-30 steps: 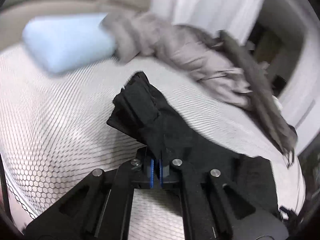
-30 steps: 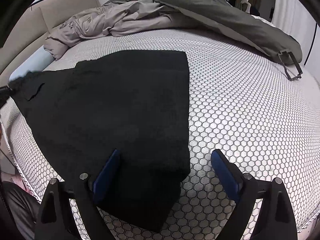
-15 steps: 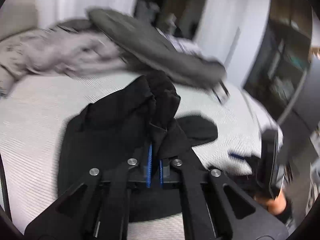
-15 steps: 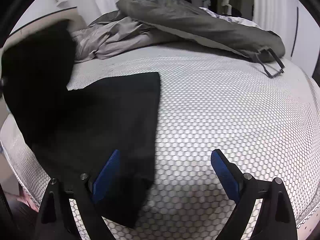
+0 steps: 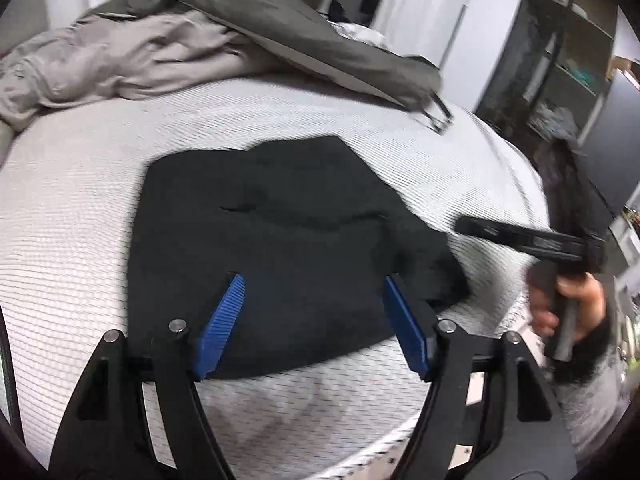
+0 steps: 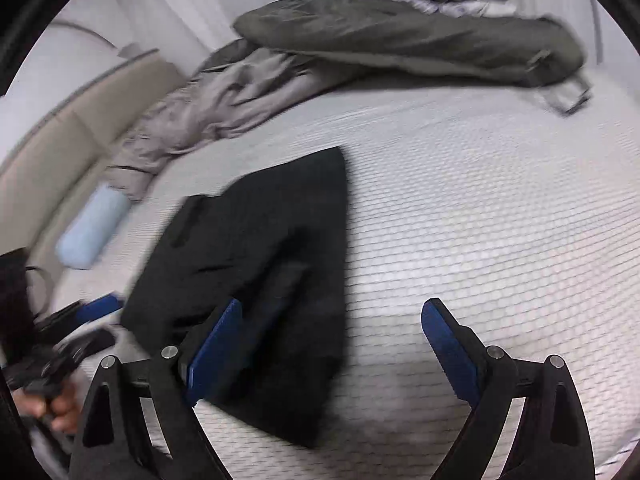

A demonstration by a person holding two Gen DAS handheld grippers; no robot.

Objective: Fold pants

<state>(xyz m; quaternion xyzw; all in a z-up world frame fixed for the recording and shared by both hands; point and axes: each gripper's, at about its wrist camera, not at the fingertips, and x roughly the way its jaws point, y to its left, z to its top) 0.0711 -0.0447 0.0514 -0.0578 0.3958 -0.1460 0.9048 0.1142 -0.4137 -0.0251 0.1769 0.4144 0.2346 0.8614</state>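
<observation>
The black pants (image 5: 288, 240) lie doubled over in a flat, roughly square heap on the white mesh mattress (image 5: 60, 200). My left gripper (image 5: 313, 284) hovers over their near edge, its jaws opening; the cloth lies below the blue pads, which do not press on it. In the right wrist view the pants (image 6: 260, 248) sit left of centre. My right gripper (image 6: 333, 308) is open wide and closing slightly, its left finger over the pants' right edge and mostly bare mattress between the pads. From the left wrist view, the right gripper (image 5: 528, 240) shows beside the pants, held by a hand (image 5: 576, 300).
A crumpled beige-grey garment (image 5: 120, 60) and a dark olive one (image 5: 300, 28) lie along the far side of the bed. A light blue pillow (image 6: 92, 228) rests against the beige headboard (image 6: 60, 140). Dark shelving (image 5: 560, 60) stands beyond the bed's right edge.
My left gripper carried the pants' end across and over the rest, then opened and let go. The pants went from spread out to folded over. The right gripper stayed open and rolled a little.
</observation>
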